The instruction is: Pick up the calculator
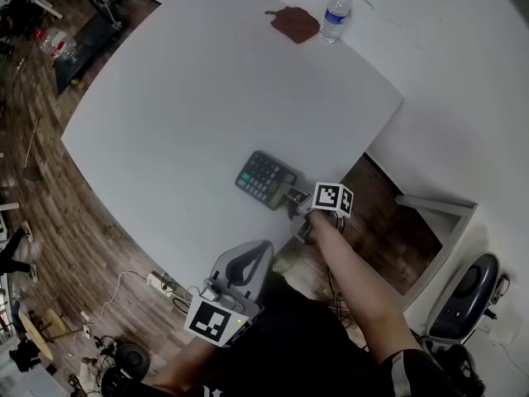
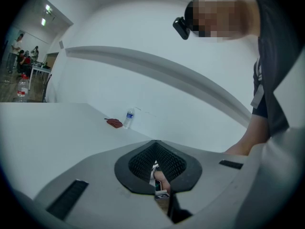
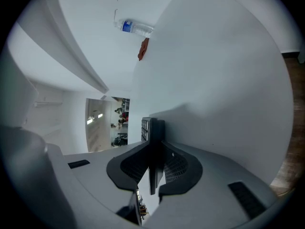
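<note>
The dark calculator [image 1: 264, 179] lies near the front right edge of the white table [image 1: 207, 89]. My right gripper [image 1: 294, 200] reaches in from that edge and is shut on the calculator's near end. In the right gripper view the calculator [image 3: 151, 128] stands edge-on between the two pads of the right gripper [image 3: 153, 151], which press on both its faces. Whether it is off the tabletop I cannot tell. My left gripper [image 1: 245, 265] hangs lower, in front of the table edge, shut and holding nothing. In its own view the left gripper [image 2: 155, 149] has its tips together.
A water bottle [image 1: 335, 16] and a dark red cloth [image 1: 293, 23] sit at the table's far edge. Wooden floor lies around the table, with a power strip and cables [image 1: 157, 282] at the left. A grey device [image 1: 467, 296] stands at the lower right.
</note>
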`<state>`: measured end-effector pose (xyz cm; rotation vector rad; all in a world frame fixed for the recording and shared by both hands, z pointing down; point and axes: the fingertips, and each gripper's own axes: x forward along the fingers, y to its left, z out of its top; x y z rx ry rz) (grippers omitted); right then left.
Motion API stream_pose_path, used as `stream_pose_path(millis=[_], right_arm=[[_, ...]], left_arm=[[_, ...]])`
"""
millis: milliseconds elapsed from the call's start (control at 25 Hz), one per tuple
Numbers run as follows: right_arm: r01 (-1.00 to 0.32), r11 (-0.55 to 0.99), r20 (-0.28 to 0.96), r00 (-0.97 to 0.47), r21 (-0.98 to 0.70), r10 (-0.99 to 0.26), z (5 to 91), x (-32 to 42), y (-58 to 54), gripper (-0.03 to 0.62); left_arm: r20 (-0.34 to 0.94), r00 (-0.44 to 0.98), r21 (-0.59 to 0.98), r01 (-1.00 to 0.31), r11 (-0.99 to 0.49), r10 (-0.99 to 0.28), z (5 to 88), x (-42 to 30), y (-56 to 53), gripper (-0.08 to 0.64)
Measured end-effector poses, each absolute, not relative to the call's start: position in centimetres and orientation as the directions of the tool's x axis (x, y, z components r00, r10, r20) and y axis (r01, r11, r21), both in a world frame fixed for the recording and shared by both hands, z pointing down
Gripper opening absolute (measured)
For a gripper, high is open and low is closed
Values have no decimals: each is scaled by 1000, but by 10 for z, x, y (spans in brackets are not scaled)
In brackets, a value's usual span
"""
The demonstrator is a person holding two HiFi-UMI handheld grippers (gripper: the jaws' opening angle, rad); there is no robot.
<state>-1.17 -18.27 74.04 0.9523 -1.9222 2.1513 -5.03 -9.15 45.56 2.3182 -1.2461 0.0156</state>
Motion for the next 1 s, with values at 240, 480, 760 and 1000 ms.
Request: stream_pose_path(millis=[240, 480, 760, 1000], right_arm=[[-453, -146, 474, -815, -880, -332, 724, -11, -178, 63], [-384, -104, 393, -833, -917, -389, 684, -6, -179, 63], [-293, -46, 279, -835, -955, -475, 613, 15, -169, 63], [-236, 13, 185, -794, -972, -579, 543, 48, -158, 63]], left_arm=[[250, 588, 418, -782, -463, -769, 453, -46, -88, 5], [227, 618, 404, -763, -505, -753, 442, -33, -85, 5], [204, 658, 366, -738, -567, -724, 424, -15, -71, 5], [185, 690, 329, -714, -618, -700, 399, -1, -67, 5]])
